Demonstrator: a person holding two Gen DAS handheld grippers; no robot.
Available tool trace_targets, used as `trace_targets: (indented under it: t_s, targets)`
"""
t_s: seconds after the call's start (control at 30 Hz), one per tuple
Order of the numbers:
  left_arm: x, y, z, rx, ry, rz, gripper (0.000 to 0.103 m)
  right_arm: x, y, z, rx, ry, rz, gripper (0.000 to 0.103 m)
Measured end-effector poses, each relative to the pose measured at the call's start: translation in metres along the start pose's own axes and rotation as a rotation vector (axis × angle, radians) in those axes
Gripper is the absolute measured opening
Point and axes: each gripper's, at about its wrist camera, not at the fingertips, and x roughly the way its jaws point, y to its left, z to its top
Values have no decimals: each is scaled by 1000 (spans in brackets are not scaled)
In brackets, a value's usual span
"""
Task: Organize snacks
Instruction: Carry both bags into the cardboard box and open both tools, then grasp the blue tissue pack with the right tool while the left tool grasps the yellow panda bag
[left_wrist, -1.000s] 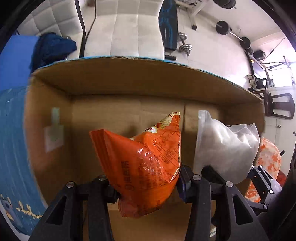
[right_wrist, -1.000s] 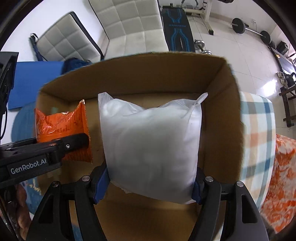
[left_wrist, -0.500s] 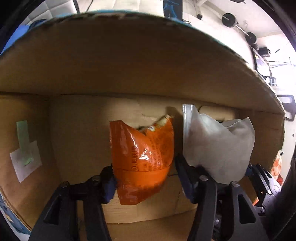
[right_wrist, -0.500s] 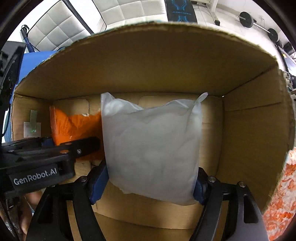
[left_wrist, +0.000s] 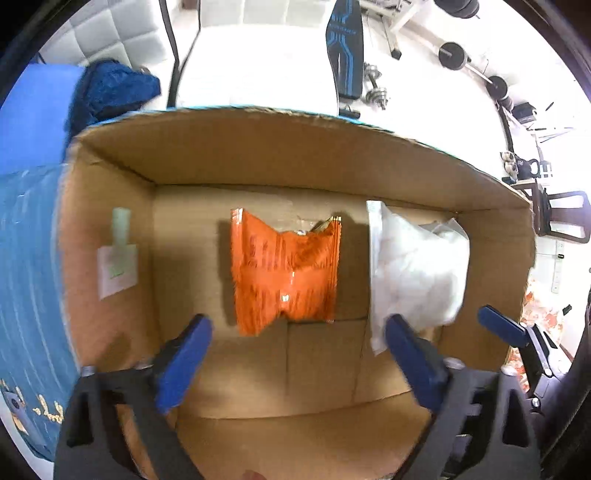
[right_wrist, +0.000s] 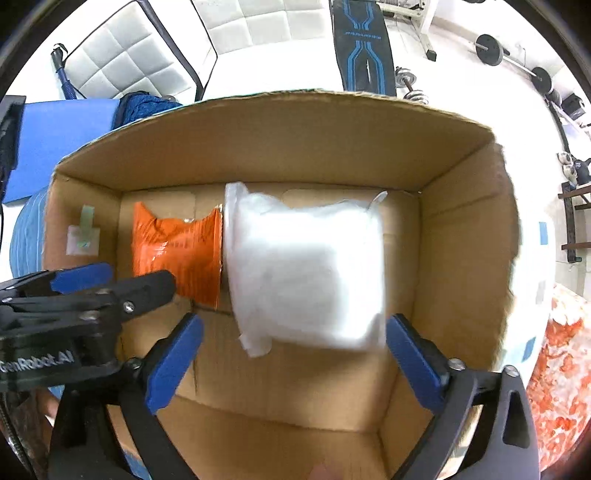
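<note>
Left gripper (left_wrist: 297, 349) fingers spread, empty; right gripper (right_wrist: 293, 349) likewise. Crinkled orange foil snack packet (left_wrist: 284, 271) and white translucent plastic pouch (right_wrist: 304, 271) lie side by side inside the open brown cardboard box (right_wrist: 280, 147). Advise withdrawing straight upward, clear of both walls.

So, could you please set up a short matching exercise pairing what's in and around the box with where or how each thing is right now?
Things:
1. crinkly orange foil snack packet
2. puffy white plastic bag
3. pale paper label with green tape
4. left tongs

Places or states:
A. stuck on the left inner wall of the brown cardboard box
B. open, holding nothing
C. lying on the box floor, left of its neighbour
D. lying on the box floor, nearer the right wall

Pairs: 1-C, 2-D, 3-A, 4-B
</note>
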Motion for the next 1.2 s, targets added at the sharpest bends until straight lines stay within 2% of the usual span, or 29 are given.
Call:
trace_targets:
  t_s: [0.13, 0.3, 0.4, 0.6, 0.93, 1.2]
  targets:
    - [-28, 5, -31, 14, -96, 35, 103, -20, 12, -27, 29, -47, -12, 103]
    - [-39, 23, -56, 16, -174, 40, 103, -33, 24, -58, 57, -95, -14, 103]
    - [-38, 8, -67, 20, -209, 40, 103, -46, 35, -84, 47, -107, -31, 103]
    - [-51, -5, -96, 46, -271, 114, 103, -70, 47, -116, 50, -181, -70, 103]
    - [-99, -16, -157, 71, -434, 183, 103, -125, 59, -166, 38, -282, -79, 103]
    - [-127, -34, -197, 116, -502, 176, 103, -165, 62, -210, 45, -342, -60, 103]
